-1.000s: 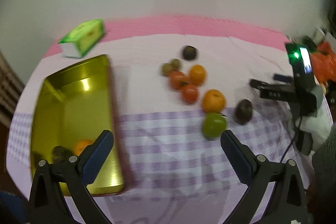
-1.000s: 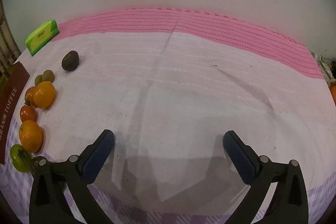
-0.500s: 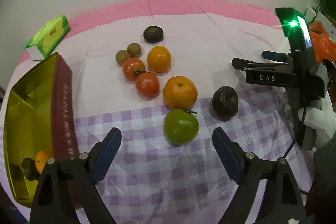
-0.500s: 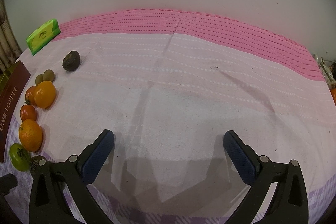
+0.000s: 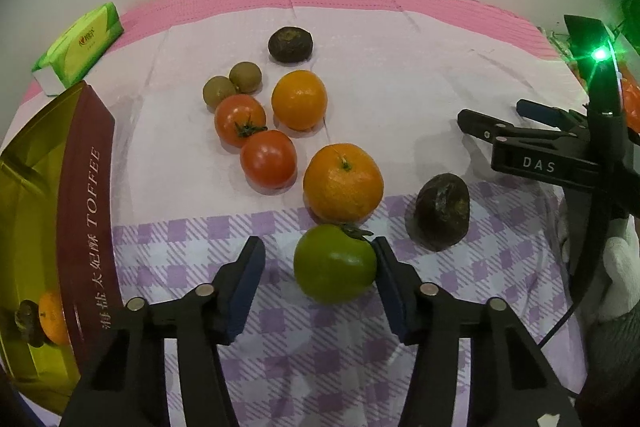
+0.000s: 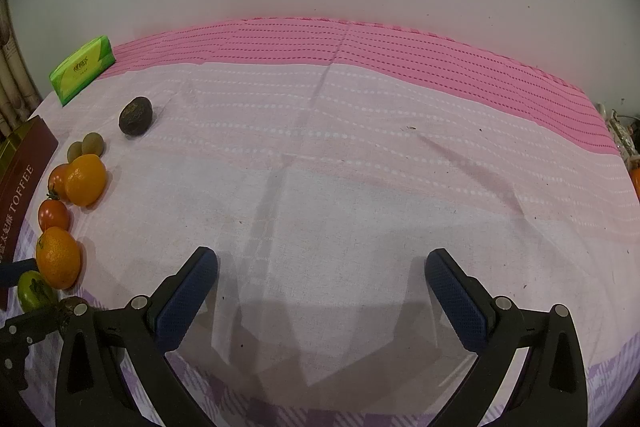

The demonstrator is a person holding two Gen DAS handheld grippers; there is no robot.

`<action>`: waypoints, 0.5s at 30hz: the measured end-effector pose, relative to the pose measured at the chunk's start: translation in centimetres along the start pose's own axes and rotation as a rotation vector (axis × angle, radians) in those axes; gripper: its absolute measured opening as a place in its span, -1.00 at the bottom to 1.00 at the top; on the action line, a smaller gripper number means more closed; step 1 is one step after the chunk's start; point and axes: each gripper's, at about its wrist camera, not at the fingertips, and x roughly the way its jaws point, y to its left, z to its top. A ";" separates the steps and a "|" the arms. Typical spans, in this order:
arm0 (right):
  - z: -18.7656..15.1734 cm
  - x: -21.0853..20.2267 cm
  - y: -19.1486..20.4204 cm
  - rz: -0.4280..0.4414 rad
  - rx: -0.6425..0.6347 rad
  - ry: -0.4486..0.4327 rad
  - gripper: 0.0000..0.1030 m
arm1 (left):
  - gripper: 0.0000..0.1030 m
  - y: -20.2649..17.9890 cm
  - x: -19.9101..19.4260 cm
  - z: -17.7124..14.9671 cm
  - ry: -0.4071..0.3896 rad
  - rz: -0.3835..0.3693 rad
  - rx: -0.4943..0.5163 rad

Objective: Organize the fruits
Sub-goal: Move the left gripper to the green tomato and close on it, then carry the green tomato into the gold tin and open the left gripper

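In the left wrist view my left gripper is open around a green tomato; its right finger touches the tomato, the left finger stands apart. Behind it lie a mandarin, two red tomatoes, an orange, two kiwis and two dark passion fruits. A gold toffee tin at left holds a mandarin and a dark fruit. My right gripper is open and empty over bare cloth, with the fruits at its far left.
A green tissue pack lies at the back left, also in the right wrist view. The right gripper's body stands at the right of the fruit. A wall backs the table.
My left gripper has moved forward and down from the tin side to the fruit and now straddles the green tomato. The right gripper has stayed still.
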 end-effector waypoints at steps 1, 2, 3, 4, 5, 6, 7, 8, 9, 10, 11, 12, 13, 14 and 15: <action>0.0 0.0 0.0 0.000 0.000 0.000 1.00 | -0.19 0.0 0.0 0.0 0.001 -0.016 0.004; 0.0 0.0 0.0 0.000 0.000 0.000 1.00 | -0.25 -0.1 0.0 0.0 0.000 -0.018 0.006; 0.0 0.0 0.0 0.000 0.000 0.000 1.00 | -0.34 0.0 -0.1 0.0 0.002 -0.022 0.007; 0.0 0.0 0.0 0.000 0.000 0.000 1.00 | -0.35 0.1 -0.1 0.0 0.003 -0.025 0.009; 0.1 0.0 0.0 0.000 0.000 0.000 1.00 | -0.35 0.2 -0.2 -0.1 0.005 -0.027 0.007; 0.0 0.0 0.0 0.000 0.000 0.000 1.00 | -0.35 0.1 -0.1 0.0 0.004 -0.027 0.005; 0.1 0.0 0.0 0.000 0.000 0.000 1.00 | -0.35 0.1 -0.1 0.0 0.003 -0.029 0.005; 0.1 0.0 0.0 0.000 0.000 0.001 1.00 | -0.35 0.1 -0.2 -0.1 0.001 -0.030 0.006; 0.0 0.0 0.0 0.000 0.000 0.001 1.00 | -0.35 0.1 -0.3 -0.1 0.000 -0.031 0.006; 0.0 0.0 0.0 0.000 0.000 0.001 1.00 | -0.36 0.1 -0.3 -0.2 -0.001 -0.032 0.007; 0.0 0.0 0.0 0.000 0.000 0.001 1.00 | -0.36 0.1 -0.3 -0.2 -0.001 -0.034 0.009; 0.1 0.0 0.0 0.000 0.000 0.001 1.00 | -0.36 0.0 -0.5 -0.4 -0.004 -0.033 0.013; 0.1 0.0 0.0 0.000 0.000 0.001 1.00 | -0.36 0.0 -0.6 -0.4 -0.007 -0.032 0.014; 0.1 0.0 0.0 0.000 0.000 0.001 1.00 | -0.36 0.1 -0.8 -0.5 -0.010 -0.033 0.015; 0.1 0.0 0.0 0.000 0.000 0.001 1.00 | -0.36 0.1 -1.0 -0.5 -0.013 -0.035 0.014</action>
